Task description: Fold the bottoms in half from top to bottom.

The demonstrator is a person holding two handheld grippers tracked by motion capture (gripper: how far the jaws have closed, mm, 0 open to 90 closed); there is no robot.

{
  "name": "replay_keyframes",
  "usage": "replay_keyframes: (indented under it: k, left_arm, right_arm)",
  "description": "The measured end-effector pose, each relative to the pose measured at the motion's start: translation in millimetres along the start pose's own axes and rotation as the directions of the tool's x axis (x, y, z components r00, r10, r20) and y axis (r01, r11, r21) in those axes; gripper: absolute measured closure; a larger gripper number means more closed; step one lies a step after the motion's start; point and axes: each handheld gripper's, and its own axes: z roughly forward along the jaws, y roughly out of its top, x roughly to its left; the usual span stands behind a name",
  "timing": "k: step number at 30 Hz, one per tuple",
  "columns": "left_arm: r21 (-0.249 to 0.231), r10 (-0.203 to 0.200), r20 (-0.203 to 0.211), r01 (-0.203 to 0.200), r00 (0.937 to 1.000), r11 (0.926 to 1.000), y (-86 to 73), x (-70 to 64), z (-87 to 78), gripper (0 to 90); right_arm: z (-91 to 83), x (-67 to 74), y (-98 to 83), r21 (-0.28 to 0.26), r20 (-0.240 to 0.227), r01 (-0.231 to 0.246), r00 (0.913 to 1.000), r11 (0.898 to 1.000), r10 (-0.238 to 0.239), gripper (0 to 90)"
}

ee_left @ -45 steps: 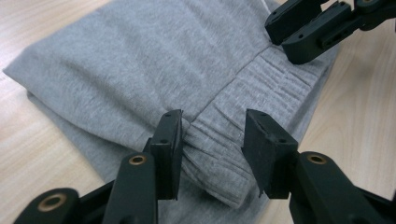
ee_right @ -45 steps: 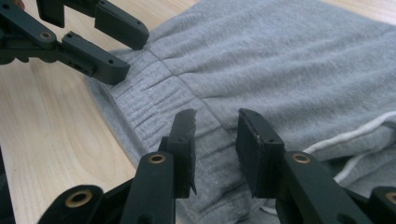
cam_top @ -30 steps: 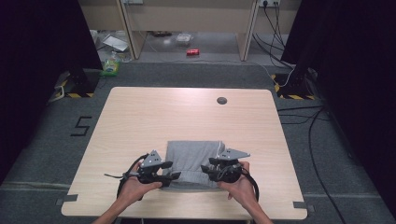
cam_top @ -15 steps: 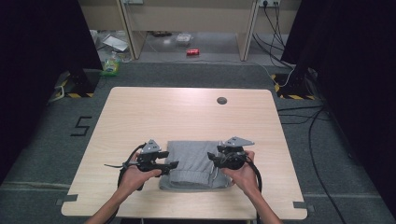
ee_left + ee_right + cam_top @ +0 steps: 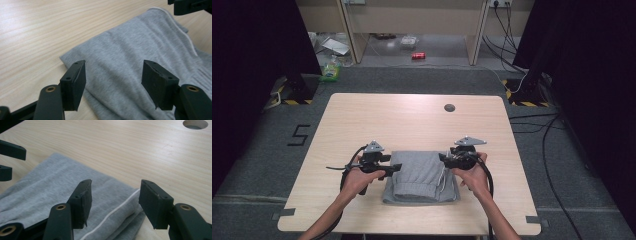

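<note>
On the table's [image 5: 362, 115] near half, folded grey garment [image 5: 419, 177], left gripper [image 5: 394, 169] and right gripper [image 5: 444, 159] flanking it, jaws just opening, gripping nothing, cable hole [image 5: 449, 107] far right.

The high view looked forward and down from above the near edge of the surface [image 5: 412, 120]. Each gripper view sat low and close, facing inward across the cloth [image 5: 130, 55], which all three shared.
</note>
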Motion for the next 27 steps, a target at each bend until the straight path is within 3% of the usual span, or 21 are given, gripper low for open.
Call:
replay_keyframes:
  k: [13,27]
  left_arm:
    - [0.022,-0.018,-0.018,0.018,0.9997,0.9996,-0.1,11.3,8.3,34.1]
    - [0.019,-0.056,-0.016,0.056,0.9983,0.9982,-1.1,22.2,14.8,31.5]
  right_arm:
    - [1.4,-21.1,0.5,0.002,0.034,-0.050,0.9982,0.999,0.050,42.5]
    - [1.7,-31.2,-1.7,0.006,0.056,-0.072,0.9959,0.997,0.071,41.3]
